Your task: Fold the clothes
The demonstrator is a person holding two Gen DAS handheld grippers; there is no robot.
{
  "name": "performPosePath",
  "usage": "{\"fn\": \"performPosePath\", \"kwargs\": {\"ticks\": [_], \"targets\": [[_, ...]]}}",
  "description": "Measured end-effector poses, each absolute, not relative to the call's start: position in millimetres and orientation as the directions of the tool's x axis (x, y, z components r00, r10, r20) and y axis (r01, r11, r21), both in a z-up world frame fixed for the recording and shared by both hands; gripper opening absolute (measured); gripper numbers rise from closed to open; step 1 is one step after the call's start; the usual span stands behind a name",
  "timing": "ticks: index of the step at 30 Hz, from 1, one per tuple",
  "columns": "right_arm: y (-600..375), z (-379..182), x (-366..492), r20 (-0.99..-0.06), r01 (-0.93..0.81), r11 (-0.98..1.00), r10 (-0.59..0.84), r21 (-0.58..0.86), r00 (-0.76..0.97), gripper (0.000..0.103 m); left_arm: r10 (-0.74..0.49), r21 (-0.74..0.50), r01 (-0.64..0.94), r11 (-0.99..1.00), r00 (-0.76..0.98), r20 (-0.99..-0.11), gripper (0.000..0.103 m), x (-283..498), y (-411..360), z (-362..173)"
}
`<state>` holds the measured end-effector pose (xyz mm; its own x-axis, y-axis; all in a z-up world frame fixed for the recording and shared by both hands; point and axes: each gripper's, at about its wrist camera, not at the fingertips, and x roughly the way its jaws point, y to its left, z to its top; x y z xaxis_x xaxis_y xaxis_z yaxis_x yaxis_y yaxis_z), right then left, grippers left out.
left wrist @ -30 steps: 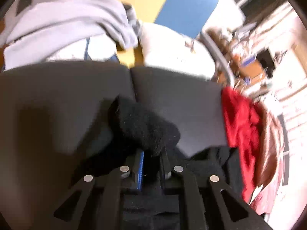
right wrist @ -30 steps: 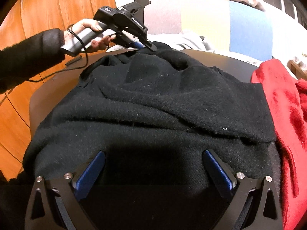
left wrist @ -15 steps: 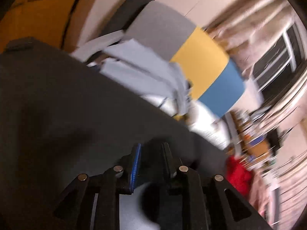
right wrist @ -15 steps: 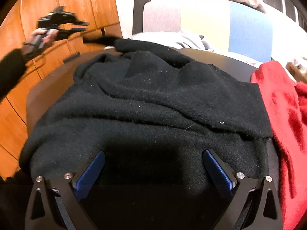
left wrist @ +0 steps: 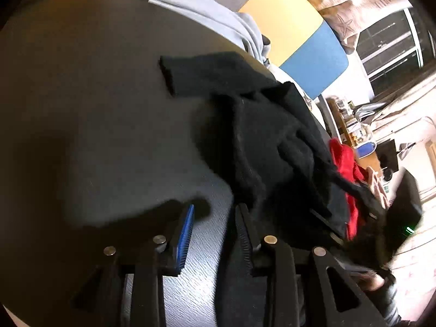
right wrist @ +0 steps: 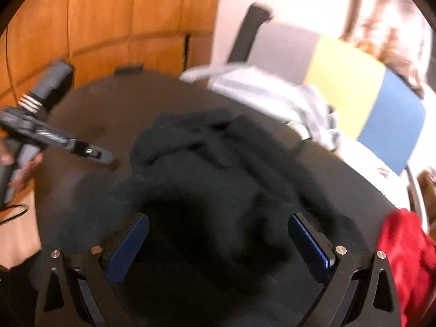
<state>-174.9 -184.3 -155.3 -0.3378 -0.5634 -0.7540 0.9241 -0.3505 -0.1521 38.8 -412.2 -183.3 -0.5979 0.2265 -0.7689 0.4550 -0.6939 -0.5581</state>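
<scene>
A black knit garment (left wrist: 272, 141) lies bunched on the round dark table (left wrist: 81, 95), one sleeve (left wrist: 174, 70) stretched out flat toward the far left. My left gripper (left wrist: 215, 234) hovers at the garment's left edge. Its jaws are opening, with only bare tabletop between them; the right finger (left wrist: 244, 234) sits beside the cloth. In the right wrist view the left gripper (right wrist: 105, 158) points at the table left of the garment (right wrist: 218, 177). My right gripper (right wrist: 219, 244) stands wide open above the garment's near part, the view blurred.
A red garment (left wrist: 346, 160) lies at the table's right edge (right wrist: 403, 248). A pale grey garment (right wrist: 272, 95) is heaped at the far edge before a chair (right wrist: 354, 81) with a grey, yellow and blue back. Wooden panelling (right wrist: 109, 13) lies behind the table's left side.
My left gripper has let go of the black sleeve end and swung left over bare table. The sleeve now lies flat. The right gripper's view has lifted and rolled, jaws still wide.
</scene>
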Motion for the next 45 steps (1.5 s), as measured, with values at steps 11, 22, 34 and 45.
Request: {"fn": "performPosePath", "kwargs": {"ticks": [11,22,34,45], "targets": [[-145,-133,-214,-0.730,0.837,-0.548,-0.571,-0.001,-0.375,0.007,0.196,-0.505,0.444,-0.740,-0.576,-0.793,0.036,41,-392,-188],[138,-10,-304,-0.524,0.174,-0.979,-0.095,-0.104,-0.847,0.011,0.062,-0.326,0.406,-0.854,-0.543,-0.838,0.038,18,-367,-158],[197,-34,-248,-0.487,0.100,-0.990,-0.135,0.096,-0.863,0.092,-0.195,0.121,0.169,-0.978,-0.544,-0.816,0.047,-93,-332,-111],[-85,-148,-226,-0.735,0.745,-0.658,-0.556,0.106,-0.387,0.097,-0.217,0.142,0.206,-0.968,-0.406,-0.888,0.013,-150,-367,-168]]}}
